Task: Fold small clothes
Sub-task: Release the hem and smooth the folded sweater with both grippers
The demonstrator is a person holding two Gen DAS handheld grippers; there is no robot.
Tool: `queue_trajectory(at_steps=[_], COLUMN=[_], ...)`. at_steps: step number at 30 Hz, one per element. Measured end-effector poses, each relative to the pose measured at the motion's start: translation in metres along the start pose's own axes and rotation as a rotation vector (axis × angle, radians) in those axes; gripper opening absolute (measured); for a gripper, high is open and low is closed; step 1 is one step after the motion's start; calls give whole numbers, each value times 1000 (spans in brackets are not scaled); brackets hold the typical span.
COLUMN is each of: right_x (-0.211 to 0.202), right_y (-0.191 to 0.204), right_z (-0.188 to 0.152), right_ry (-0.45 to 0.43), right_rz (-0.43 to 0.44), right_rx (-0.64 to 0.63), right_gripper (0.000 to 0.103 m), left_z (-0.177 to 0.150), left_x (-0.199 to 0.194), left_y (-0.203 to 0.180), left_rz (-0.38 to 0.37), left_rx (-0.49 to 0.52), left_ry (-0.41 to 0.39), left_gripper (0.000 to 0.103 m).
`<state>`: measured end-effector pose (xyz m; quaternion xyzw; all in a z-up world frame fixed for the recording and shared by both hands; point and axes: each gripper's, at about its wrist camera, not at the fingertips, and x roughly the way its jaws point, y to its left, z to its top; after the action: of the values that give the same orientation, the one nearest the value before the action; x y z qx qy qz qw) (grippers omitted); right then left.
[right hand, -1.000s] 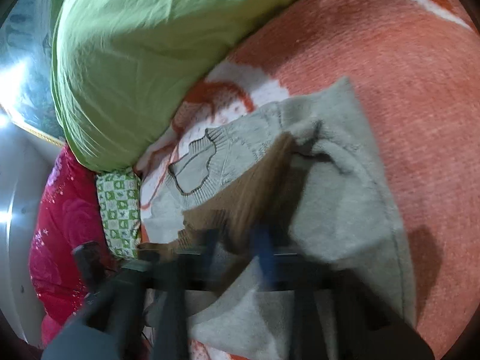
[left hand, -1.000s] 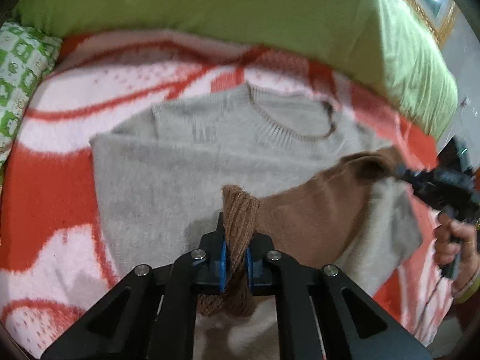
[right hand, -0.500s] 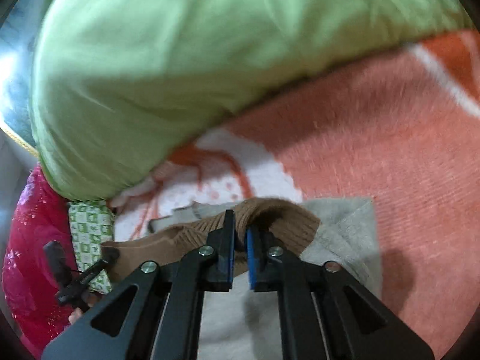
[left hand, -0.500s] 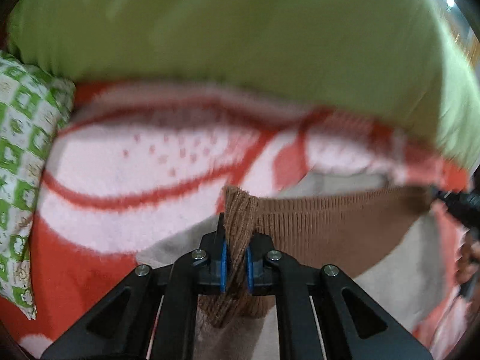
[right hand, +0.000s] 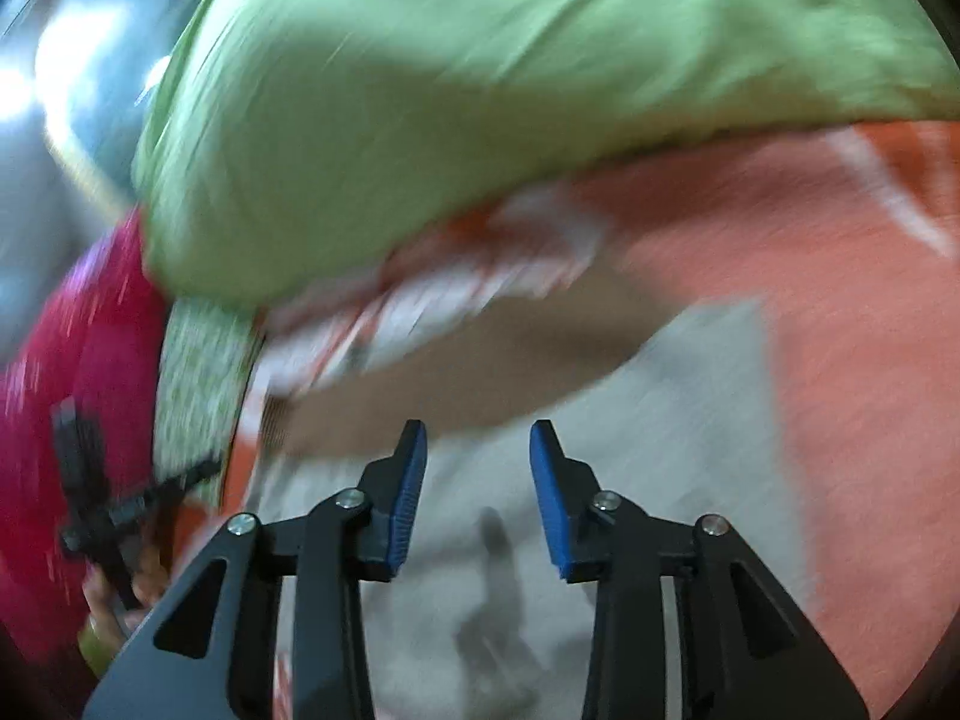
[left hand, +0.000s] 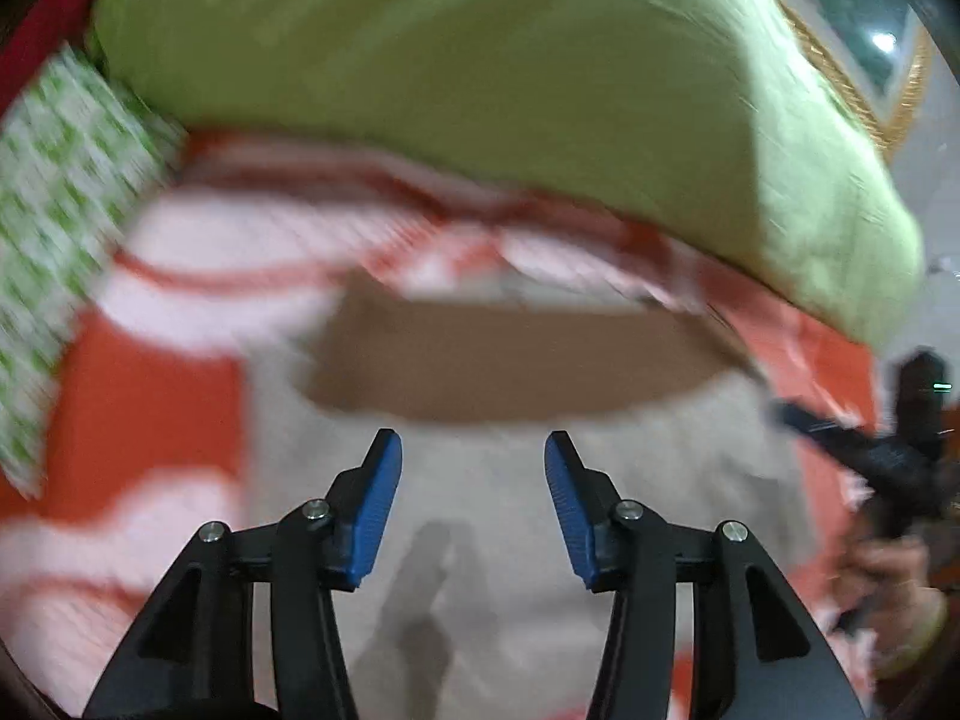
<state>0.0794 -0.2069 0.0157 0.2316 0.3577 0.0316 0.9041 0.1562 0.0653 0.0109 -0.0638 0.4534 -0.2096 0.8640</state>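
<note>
Though blurred, grey sweater lies folded, brown hem uppermost.

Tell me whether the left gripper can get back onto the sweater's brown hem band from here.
Probably yes: the left gripper has just opened with nothing between its jaws, and the brown hem band lies uncovered just ahead.

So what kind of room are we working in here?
Most likely a bedroom: the grey knit sweater with a brown hem lies on an orange-and-white patterned blanket, with a bulky lime-green duvet and a green-and-white checked pillow behind it.
</note>
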Motion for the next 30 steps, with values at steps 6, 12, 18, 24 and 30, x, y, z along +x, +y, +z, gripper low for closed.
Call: queue_trajectory(at_steps=[6, 12, 18, 24, 30], right_x=[87, 88, 47, -1, -31], right_y=[39, -35, -80, -44, -103], right_z=[-38, 27, 40, -6, -59], right_ry=[238, 67, -55, -36, 5], right_rz=[107, 135, -66, -68, -263], right_rx=[-234, -8, 132, -13, 139], right_gripper=[38, 34, 33, 46, 47], left_z=[-22, 34, 50, -4, -61], left_x=[69, 79, 73, 23, 46], left_y=[-15, 57, 88, 36, 44], left_rz=[48, 99, 134, 52, 125], left_rx=[90, -16, -89, -27, 15], left_ry=[87, 5, -3, 10, 106], left_gripper=[46, 32, 25, 38, 34])
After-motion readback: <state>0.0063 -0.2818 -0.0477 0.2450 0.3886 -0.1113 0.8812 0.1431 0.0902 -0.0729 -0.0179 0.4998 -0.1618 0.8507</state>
